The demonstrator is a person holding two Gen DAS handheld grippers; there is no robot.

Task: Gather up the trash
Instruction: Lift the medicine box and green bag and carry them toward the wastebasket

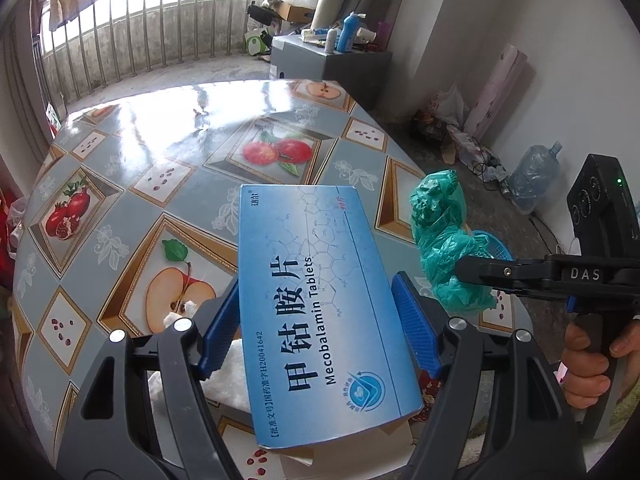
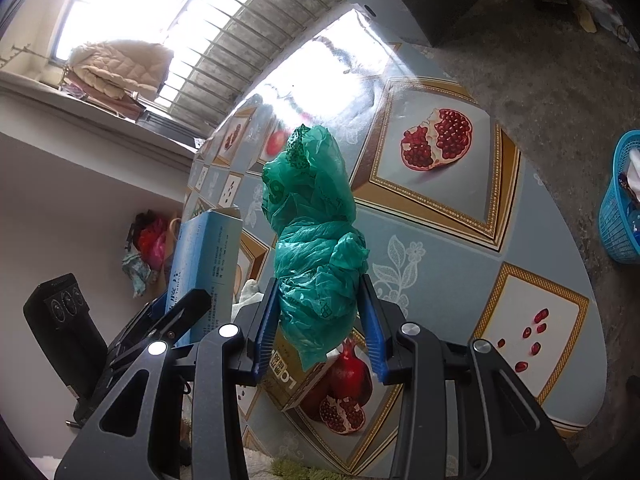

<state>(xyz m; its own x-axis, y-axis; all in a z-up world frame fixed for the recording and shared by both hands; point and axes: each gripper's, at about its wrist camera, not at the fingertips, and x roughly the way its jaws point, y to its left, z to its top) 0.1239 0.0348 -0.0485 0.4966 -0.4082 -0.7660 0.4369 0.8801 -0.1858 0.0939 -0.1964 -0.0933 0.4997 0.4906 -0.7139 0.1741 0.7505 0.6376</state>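
**Both grippers loaded above the table**

Left gripper (image 1: 318, 320) clamps the blue tablet box (image 1: 320, 312) between its pads. Right gripper (image 2: 320, 332) grips a crumpled green plastic bag (image 2: 316, 240); blue basket (image 2: 620, 208) lies far right, on the floor.

The blue medicine box (image 1: 316, 312) says "Mecobalamin Tablets" next to big Chinese characters, plus "H20041642" along its left edge and "90" up at the far end. The black tool on the right (image 1: 560, 276) has "DAS" on it. The gold-brown box (image 2: 294, 380) under the green bag shows an upside-down "LO".
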